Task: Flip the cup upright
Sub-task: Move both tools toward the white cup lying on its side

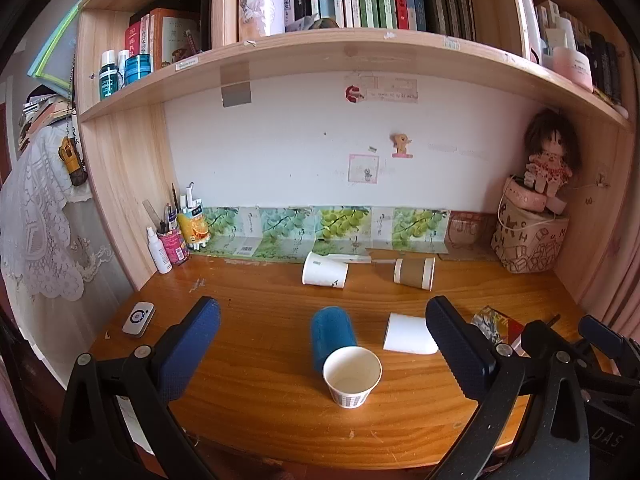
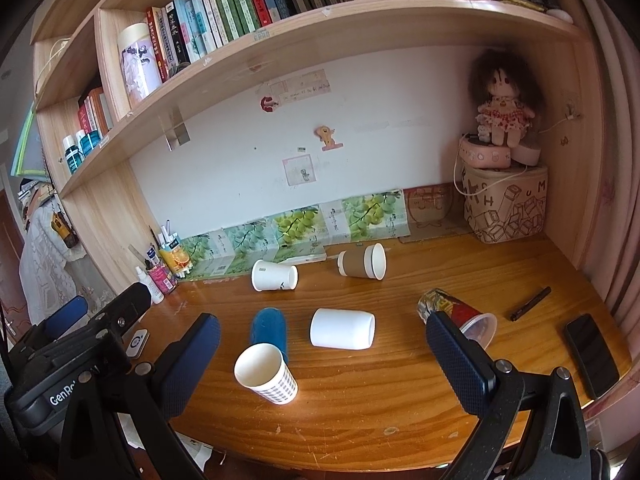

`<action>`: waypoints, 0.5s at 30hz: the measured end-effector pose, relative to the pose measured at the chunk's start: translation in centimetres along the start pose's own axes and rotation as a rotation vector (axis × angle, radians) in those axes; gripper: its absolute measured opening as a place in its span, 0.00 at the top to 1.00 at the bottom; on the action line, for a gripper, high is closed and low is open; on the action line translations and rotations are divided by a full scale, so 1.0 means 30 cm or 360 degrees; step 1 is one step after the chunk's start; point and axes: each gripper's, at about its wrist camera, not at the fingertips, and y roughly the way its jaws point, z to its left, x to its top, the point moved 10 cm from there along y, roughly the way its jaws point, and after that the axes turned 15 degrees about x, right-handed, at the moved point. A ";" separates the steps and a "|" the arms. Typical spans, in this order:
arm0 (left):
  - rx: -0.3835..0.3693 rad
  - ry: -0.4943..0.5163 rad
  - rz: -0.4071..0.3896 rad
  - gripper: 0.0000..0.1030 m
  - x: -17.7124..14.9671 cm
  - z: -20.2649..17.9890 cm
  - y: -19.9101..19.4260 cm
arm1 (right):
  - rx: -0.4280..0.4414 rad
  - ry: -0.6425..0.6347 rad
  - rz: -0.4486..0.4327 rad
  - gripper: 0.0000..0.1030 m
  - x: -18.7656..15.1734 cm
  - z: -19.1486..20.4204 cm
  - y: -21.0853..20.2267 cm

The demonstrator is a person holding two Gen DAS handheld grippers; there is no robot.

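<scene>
A checked paper cup (image 1: pixel 352 376) (image 2: pixel 266 374) stands upright near the desk's front, mouth up. Behind it a blue cup (image 1: pixel 332 334) (image 2: pixel 269 330) lies on its side. A plain white cup (image 1: pixel 408 334) (image 2: pixel 342 328), a white printed cup (image 1: pixel 324 271) (image 2: pixel 274 275) and a brown-sleeved cup (image 1: pixel 414 274) (image 2: pixel 362 265) also lie on their sides. A red patterned cup (image 2: pixel 456 312) lies at the right. My left gripper (image 1: pixel 322 344) is open and empty, above the desk's front edge. My right gripper (image 2: pixel 322 354) is open and empty beside it.
A pen holder and bottles (image 1: pixel 172 236) stand at the back left. A small white device (image 1: pixel 138 318) lies at the left edge. A printed box with a doll (image 2: pixel 504 204) fills the back right corner. A pen (image 2: pixel 530 303) and a phone (image 2: pixel 592 354) lie at the right.
</scene>
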 end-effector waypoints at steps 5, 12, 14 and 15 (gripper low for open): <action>-0.0004 0.0036 0.0040 0.00 -0.010 -0.011 0.009 | 0.0007 0.0064 0.0042 0.00 -0.013 -0.022 0.012; -0.0023 0.0044 0.0081 0.00 -0.027 -0.034 0.024 | -0.0023 0.0066 0.0026 0.00 -0.005 -0.044 0.000; -0.0022 0.0026 0.0095 0.00 -0.022 -0.033 0.030 | -0.0031 0.0063 0.0038 0.00 -0.002 -0.055 0.003; -0.0028 0.0019 0.0107 0.00 -0.020 -0.034 0.036 | -0.0037 0.0063 0.0047 0.00 -0.002 -0.057 0.006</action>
